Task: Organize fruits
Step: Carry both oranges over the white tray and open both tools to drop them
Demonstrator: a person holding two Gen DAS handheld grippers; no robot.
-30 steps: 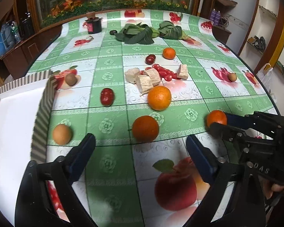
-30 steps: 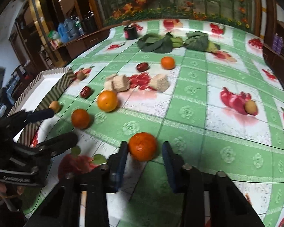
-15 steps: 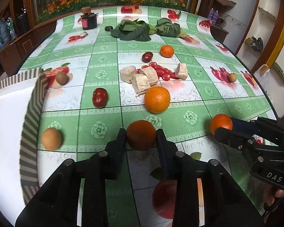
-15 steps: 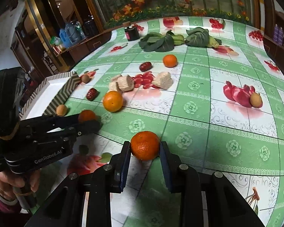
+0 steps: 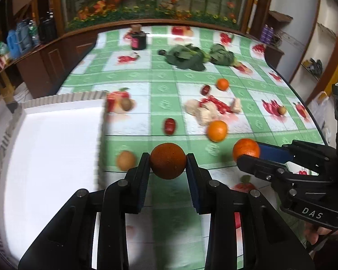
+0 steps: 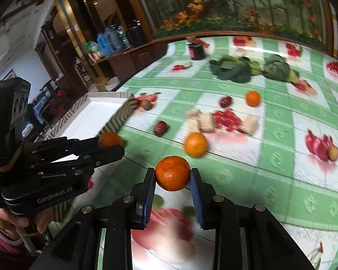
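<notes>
Left gripper (image 5: 168,164) clamped on a dark orange (image 5: 167,163), pads pressing both sides of the fruit, held clear above the green-checked tablecloth (image 5: 146,85). Right gripper (image 6: 172,177) likewise closed on a second orange (image 6: 172,173), pinched between its blue pads above the near part of the cloth. Seen from the left wrist, right gripper entering from the right edge with its orange just right of the left gripper's fruit; seen from the right wrist, left gripper entering from the left edge, a hand (image 6: 15,222) wrapped round its handle. White tray (image 5: 51,153) with striped rim at the near left, beside the left gripper, interior bare. Loose on the cloth: a third orange (image 5: 217,131) just beyond the two grippers; a small tan round fruit (image 5: 125,160) close to the tray's right wall; a red date (image 5: 169,126) further in; a brown fruit (image 5: 126,104) near the tray's far corner. Towards the middle, pale cut chunks (image 5: 202,112) around a cluster of red cherry tomatoes (image 5: 216,104), with another red date (image 5: 206,89) and a small orange (image 5: 222,84) just behind. Far side: two heaps of leafy greens (image 5: 187,56) and a dark jar (image 5: 138,38). Small tan fruit (image 5: 282,110) at the right. Scene blurred by motion.
</notes>
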